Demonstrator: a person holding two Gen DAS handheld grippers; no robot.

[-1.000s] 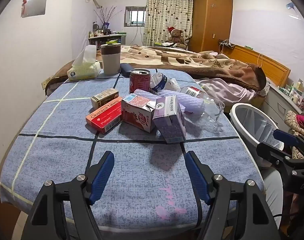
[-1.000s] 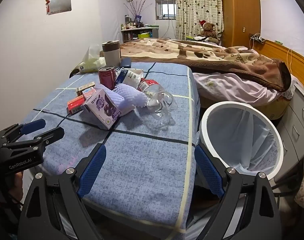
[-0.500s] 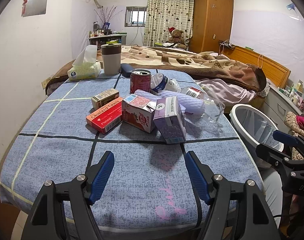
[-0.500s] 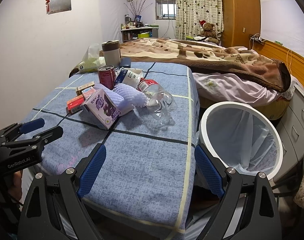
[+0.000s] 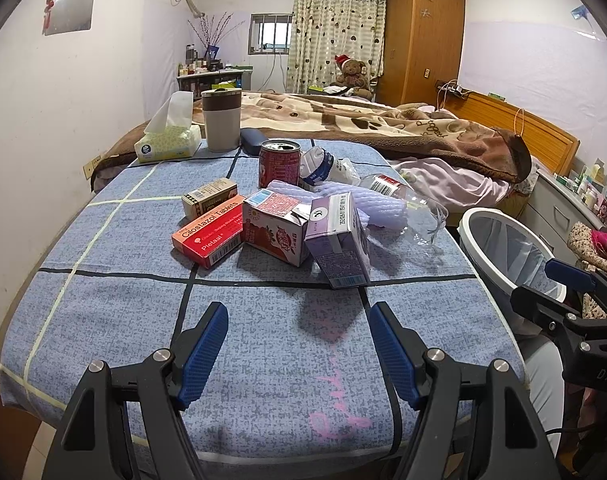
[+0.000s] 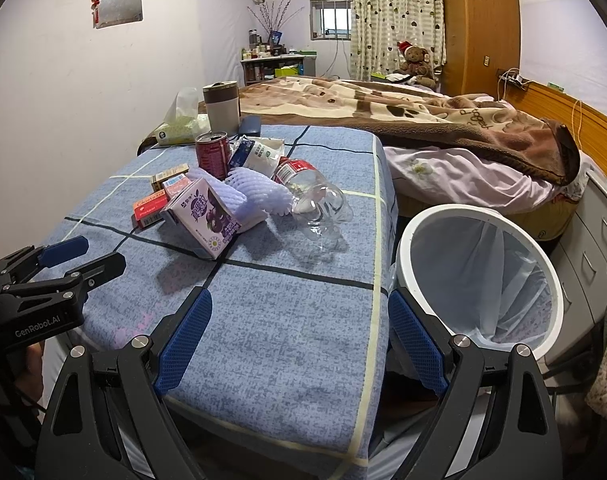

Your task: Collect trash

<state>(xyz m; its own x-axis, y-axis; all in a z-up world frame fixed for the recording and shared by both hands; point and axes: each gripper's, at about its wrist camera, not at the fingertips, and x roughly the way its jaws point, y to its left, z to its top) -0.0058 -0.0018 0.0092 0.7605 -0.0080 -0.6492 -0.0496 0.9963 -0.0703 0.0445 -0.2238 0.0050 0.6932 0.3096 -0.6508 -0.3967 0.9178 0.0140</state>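
Note:
A pile of trash lies mid-table: a purple drink carton (image 5: pixel 339 240) (image 6: pixel 205 216), a red-and-white carton (image 5: pixel 275 232), a red Cilostazol box (image 5: pixel 209 234), a small beige box (image 5: pixel 209 196), a red can (image 5: pixel 279 164) (image 6: pixel 212 154), purple foam netting (image 6: pixel 255 198), a crushed clear bottle (image 6: pixel 315 200) and a crumpled wrapper (image 5: pixel 327 168). A white bin (image 6: pixel 483 280) with a liner stands right of the table. My left gripper (image 5: pixel 299 344) is open and empty above the near table edge. My right gripper (image 6: pixel 299 332) is open and empty over the table's near right corner.
A tissue box (image 5: pixel 167 140), a lidded tumbler (image 5: pixel 222 120) and a dark case (image 5: pixel 253 140) stand at the table's far end. A bed with a brown blanket (image 5: pixel 383 124) lies beyond. A cabinet (image 6: pixel 595 240) stands at the right.
Both grippers have shifted only slightly; the view is almost the same. Both stay open and empty.

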